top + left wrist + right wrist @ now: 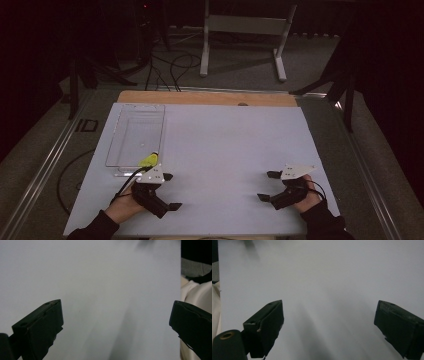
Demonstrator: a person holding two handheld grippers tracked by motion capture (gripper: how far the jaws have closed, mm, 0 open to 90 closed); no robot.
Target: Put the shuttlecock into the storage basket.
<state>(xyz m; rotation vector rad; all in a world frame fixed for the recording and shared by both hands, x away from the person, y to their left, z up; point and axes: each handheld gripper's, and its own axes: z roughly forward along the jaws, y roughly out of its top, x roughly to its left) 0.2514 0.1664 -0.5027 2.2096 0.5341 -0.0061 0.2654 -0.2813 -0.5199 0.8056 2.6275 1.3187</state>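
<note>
A: Where's the yellow piece (149,160)?
B: At the clear tray's (112,145) near edge, just beyond the left gripper (171,191); long axis unclear.
A: Jaws?
B: Both spread, empty; right gripper (266,185) sits well apart from the tray.

A small yellow object (149,160) lies at the clear tray's (131,116) near edge — close to the left gripper (171,191).

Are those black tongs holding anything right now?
No. The left tongs and right tongs are both open with nothing between them, above the bare white table.
</note>
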